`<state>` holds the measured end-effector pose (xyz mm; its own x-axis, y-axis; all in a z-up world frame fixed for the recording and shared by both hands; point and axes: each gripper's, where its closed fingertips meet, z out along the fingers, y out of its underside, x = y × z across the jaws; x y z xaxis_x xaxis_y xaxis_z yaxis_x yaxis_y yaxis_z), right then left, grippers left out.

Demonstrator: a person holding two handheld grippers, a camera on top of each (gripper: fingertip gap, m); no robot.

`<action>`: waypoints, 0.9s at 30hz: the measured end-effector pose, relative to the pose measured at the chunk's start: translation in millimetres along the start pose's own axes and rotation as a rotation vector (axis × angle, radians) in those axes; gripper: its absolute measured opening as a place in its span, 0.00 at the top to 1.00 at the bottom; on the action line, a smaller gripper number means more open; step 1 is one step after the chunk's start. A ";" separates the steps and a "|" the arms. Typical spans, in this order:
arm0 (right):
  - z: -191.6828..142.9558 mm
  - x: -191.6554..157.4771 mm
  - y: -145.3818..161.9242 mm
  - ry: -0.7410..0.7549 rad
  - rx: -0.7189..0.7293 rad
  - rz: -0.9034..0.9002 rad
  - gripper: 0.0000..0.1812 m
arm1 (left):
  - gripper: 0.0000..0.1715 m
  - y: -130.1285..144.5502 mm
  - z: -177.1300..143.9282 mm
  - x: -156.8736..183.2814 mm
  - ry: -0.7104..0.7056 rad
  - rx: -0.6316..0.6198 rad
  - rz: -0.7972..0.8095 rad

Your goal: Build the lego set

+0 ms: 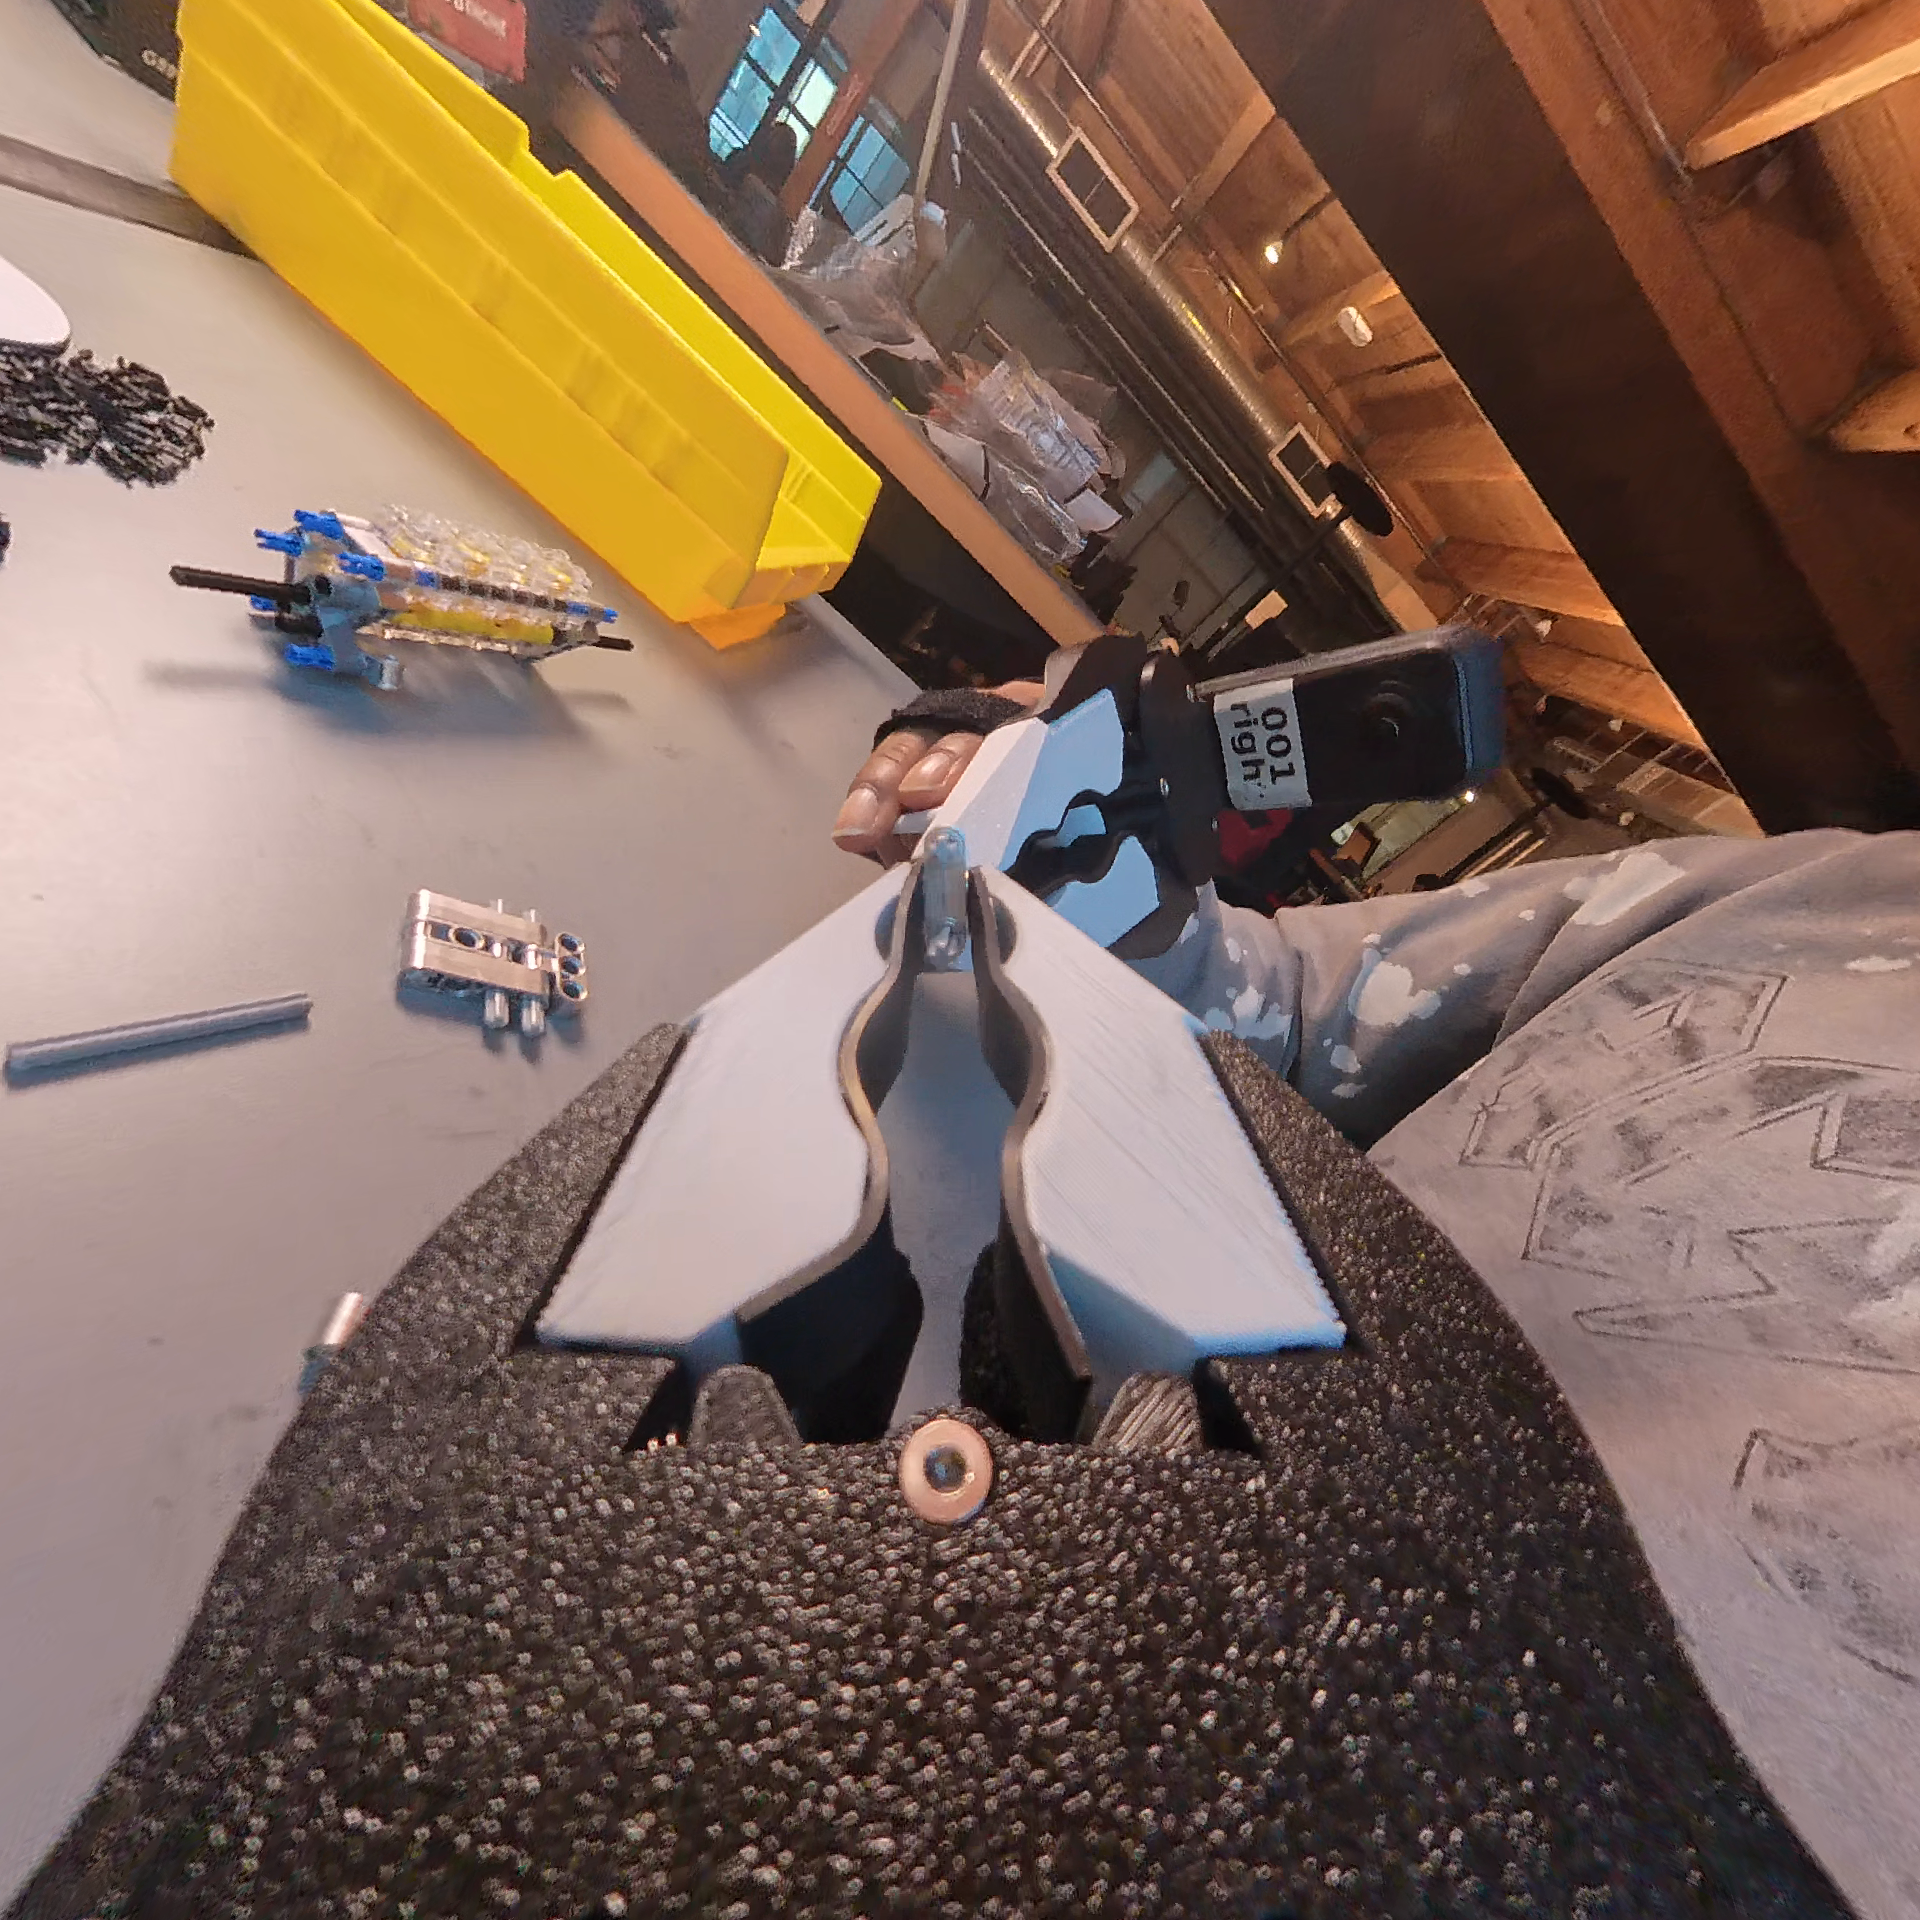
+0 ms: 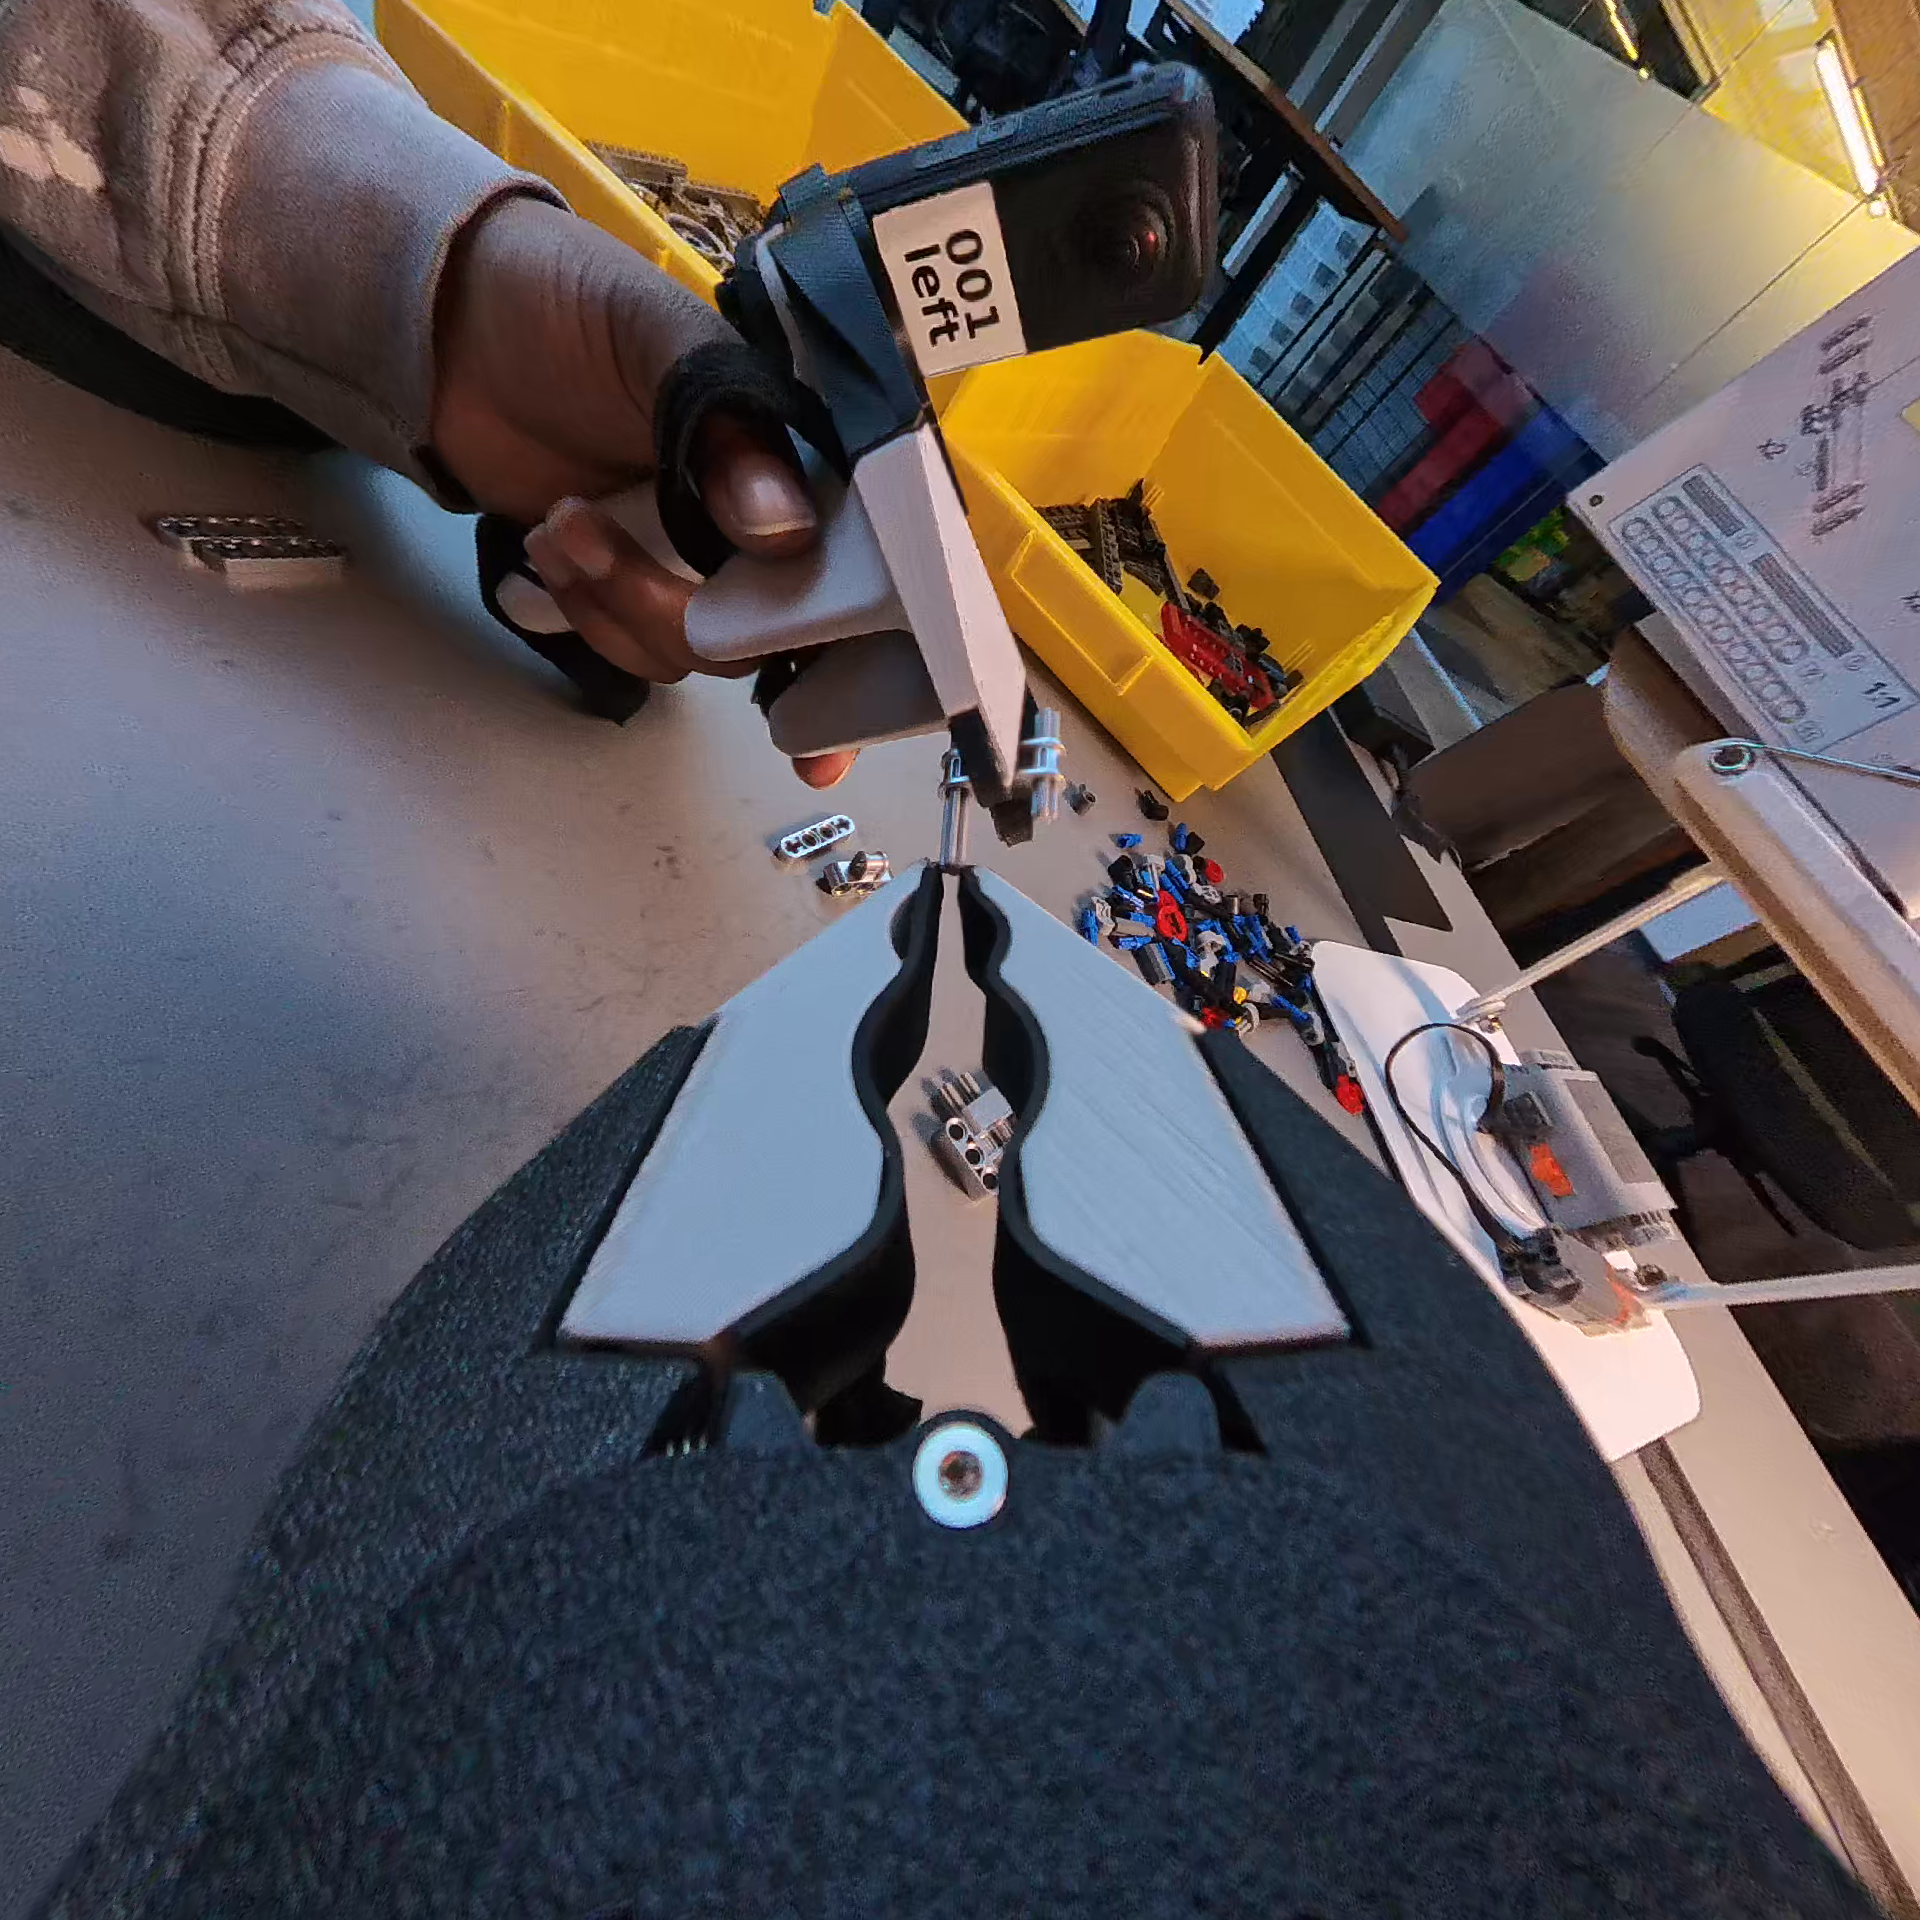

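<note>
Clenching tip to tip above the grey table point(image 1: 156, 1195), both claws are working one tiny assembly. A yellow bin point(image 1: 499, 301) is standing well behind, with a blue-and-clear built model point(image 1: 436, 592) lying near it and a grey beam block point(image 1: 488, 961) closer. The left gripper point(image 1: 943, 904) is gripping a small grey pin part point(image 1: 945, 868). The right gripper point(image 2: 948, 881) is pinching the thin axle point(image 2: 951, 831) that is running up to that part.

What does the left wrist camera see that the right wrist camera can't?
Only the left wrist view shows the clear-and-blue brick model and the long grey rod. Only the right wrist view shows the pile of small coloured pieces and the grey motor. Both show yellow bins, and the small grey pin pinched between both grippers.
</note>
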<state>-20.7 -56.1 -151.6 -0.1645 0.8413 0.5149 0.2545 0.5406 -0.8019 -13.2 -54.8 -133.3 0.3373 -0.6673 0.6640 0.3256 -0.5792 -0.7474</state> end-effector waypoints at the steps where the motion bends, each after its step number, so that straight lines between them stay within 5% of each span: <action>1: 0.9 -0.2 -0.1 0.008 0.002 -0.001 0.98 | 0.96 -1.0 -0.7 -1.4 0.002 0.013 -0.032; 13: 5.9 3.9 -10.4 0.080 0.006 -0.020 0.99 | 0.96 -5.6 -3.9 -3.4 0.052 0.068 -0.180; 27: -2.4 -5.8 -6.5 -0.066 0.042 0.081 0.98 | 0.96 7.6 -3.4 -0.7 0.019 -0.060 -0.068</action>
<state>-19.2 -64.5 -148.6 -0.2075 0.8795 0.4282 0.2296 0.4693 -0.8527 -14.0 -60.3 -139.5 0.2990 -0.6342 0.7130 0.2932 -0.6500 -0.7011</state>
